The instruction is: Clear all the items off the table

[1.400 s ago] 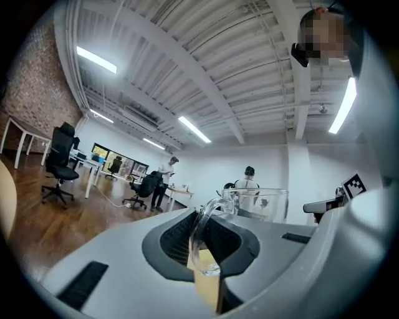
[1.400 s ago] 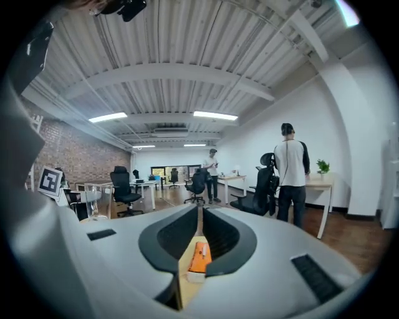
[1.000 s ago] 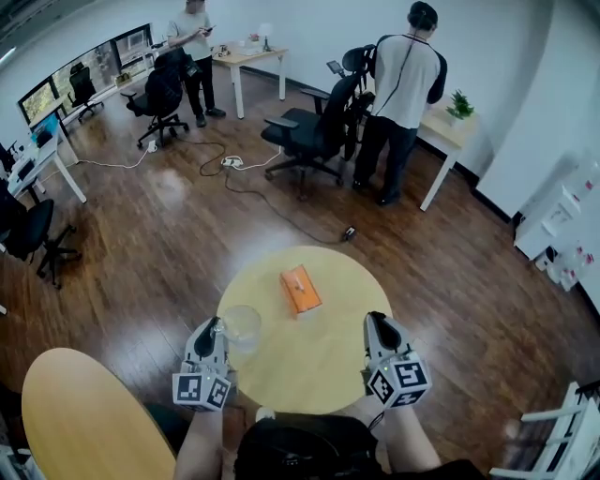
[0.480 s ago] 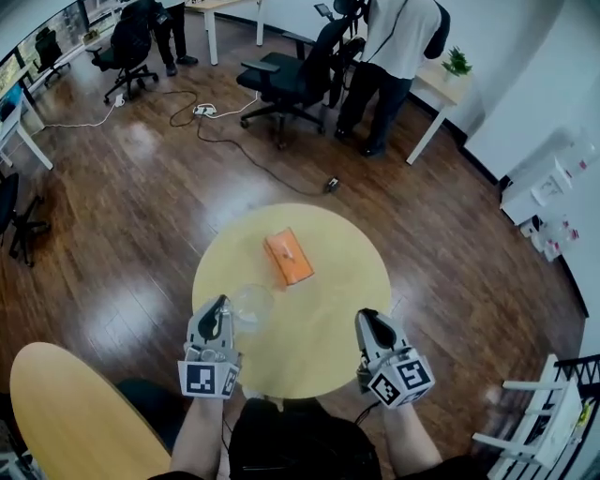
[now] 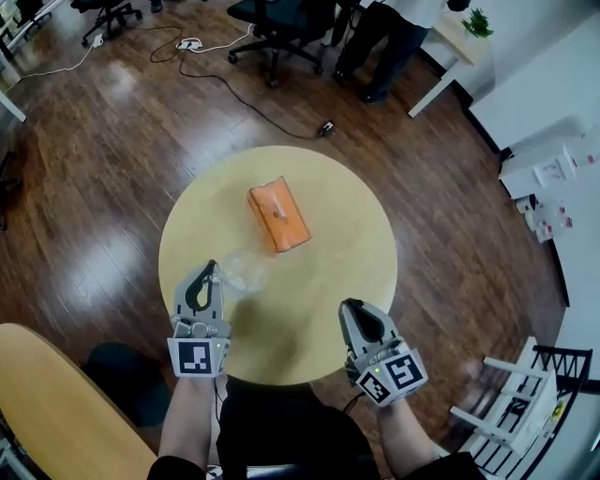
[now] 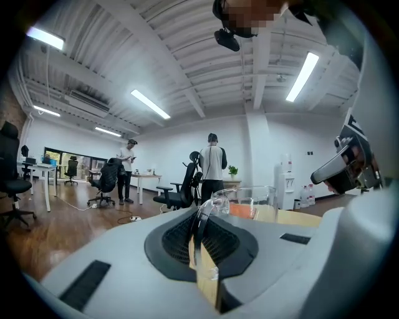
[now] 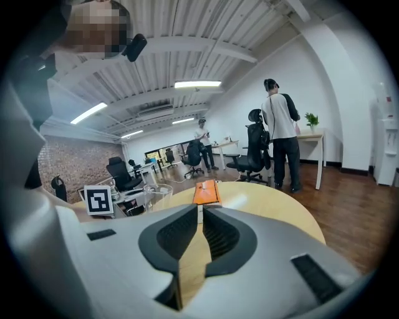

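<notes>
A round yellow table (image 5: 328, 281) carries an orange tissue box (image 5: 277, 214) near its middle and a clear glass mug (image 5: 246, 269) at its near left. My left gripper (image 5: 208, 269) is at the mug's near side. In the left gripper view its jaws (image 6: 199, 219) are shut on the mug's thin glass handle, with the mug (image 6: 249, 200) just beyond them. My right gripper (image 5: 352, 307) hovers over the table's near right edge, shut with nothing in it. In the right gripper view (image 7: 201, 218) it points at the tissue box (image 7: 206, 192), with the mug (image 7: 158, 194) to the left.
Another wooden table (image 5: 56, 403) lies at the lower left. A white rack (image 5: 516, 412) stands at the lower right. A person (image 5: 384, 23) and office chairs (image 5: 281, 19) are at the far side, with a cable (image 5: 262, 108) across the wooden floor.
The head view has tipped down onto the table. Both grippers have come lower at the table's near edge, and the mug has stayed at the left gripper's tips.
</notes>
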### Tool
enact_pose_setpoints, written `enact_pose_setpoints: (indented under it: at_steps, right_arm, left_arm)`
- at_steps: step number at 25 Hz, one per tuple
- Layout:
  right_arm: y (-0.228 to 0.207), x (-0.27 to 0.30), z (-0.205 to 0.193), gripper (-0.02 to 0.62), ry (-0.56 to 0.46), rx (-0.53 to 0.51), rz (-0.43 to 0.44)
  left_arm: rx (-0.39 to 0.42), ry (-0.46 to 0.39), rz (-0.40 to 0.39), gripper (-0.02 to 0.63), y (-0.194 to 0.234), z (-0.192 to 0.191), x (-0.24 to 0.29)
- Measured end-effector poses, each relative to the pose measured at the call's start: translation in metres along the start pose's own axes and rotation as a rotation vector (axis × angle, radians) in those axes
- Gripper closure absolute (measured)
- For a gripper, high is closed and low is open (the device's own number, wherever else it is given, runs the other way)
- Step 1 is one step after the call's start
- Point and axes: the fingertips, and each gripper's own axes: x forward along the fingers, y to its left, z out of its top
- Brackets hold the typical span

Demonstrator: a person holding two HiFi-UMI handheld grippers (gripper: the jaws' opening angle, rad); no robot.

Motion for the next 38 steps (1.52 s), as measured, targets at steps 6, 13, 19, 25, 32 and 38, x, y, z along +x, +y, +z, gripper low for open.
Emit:
enact_pose_setpoints:
  at_steps: [6, 13, 19, 25, 32, 38]
  right_arm:
    - [-0.005, 0.011, -0.011, 0.566, 0.023, 0.007, 0.010]
    - [0.001, 0.021, -0.009, 0.566, 0.022, 0.015, 0.033]
    - [0.007, 0.025, -0.018, 0.566, 0.035, 0.025, 0.044]
    - [0.018, 0.030, -0.024, 0.566, 0.041, 0.022, 0.065]
    - [0.032, 0.035, -0.020, 0.566, 0.027, 0.004, 0.088]
    - [0.039, 0.026, -0.017, 0.566, 0.013, -0.001, 0.090]
  left_arm:
    - [0.019, 0.030, -0.013, 0.606, -0.007, -0.026, 0.008]
    - [0.034, 0.048, -0.050, 0.606, -0.015, -0.040, 0.009]
    - [0.032, 0.052, -0.058, 0.606, -0.016, -0.044, 0.001]
    - [0.066, 0.089, -0.044, 0.606, -0.010, -0.056, -0.013]
    - [0.020, 0.160, -0.011, 0.601, -0.004, -0.070, -0.019]
    - [-0.046, 0.189, 0.020, 0.525, 0.002, -0.076, -0.027]
